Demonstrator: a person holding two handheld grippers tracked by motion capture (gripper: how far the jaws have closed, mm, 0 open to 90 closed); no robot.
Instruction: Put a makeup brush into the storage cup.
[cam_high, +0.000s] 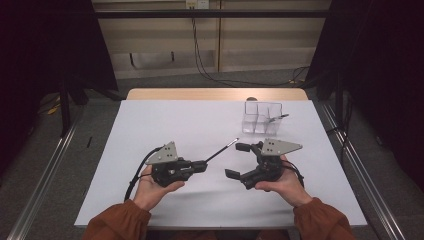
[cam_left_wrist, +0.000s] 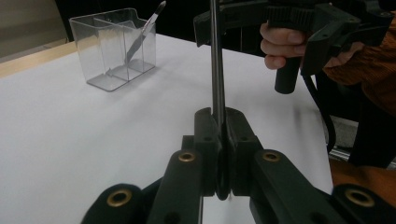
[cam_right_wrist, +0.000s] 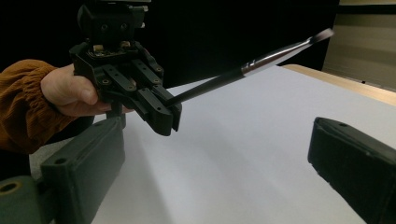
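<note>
The brush (cam_high: 221, 149) is a thin dark stick with a metal band and a pale tip at its far end. It is held above the white table (cam_high: 165, 125), pointing forward and to the right, with its tip raised. Its lower end is clamped in the left hand-held gripper (cam_high: 202, 165), whose jaws are closed tight on the handle; in the left gripper view the brush (cam_left_wrist: 215, 60) rises straight up from between the two black jaws. The person's left hand (cam_high: 152, 187) holds this hand-held gripper near the front middle of the table.

The right hand-held gripper (cam_high: 239, 161) is just beside the brush tip but not touching it. Its jaws stand wide open and hold nothing. The right hand (cam_high: 282, 185) carries it, a little to the right of the left one.

Farther back on the right side of the table stands a clear plastic box (cam_high: 262, 117) with compartments. One thin tool (cam_high: 276, 119) leans inside it, its end sticking out over the rim. I cannot tell exactly which compartment it stands in.

Both sleeves (cam_high: 115, 222) are rust-orange.
</note>
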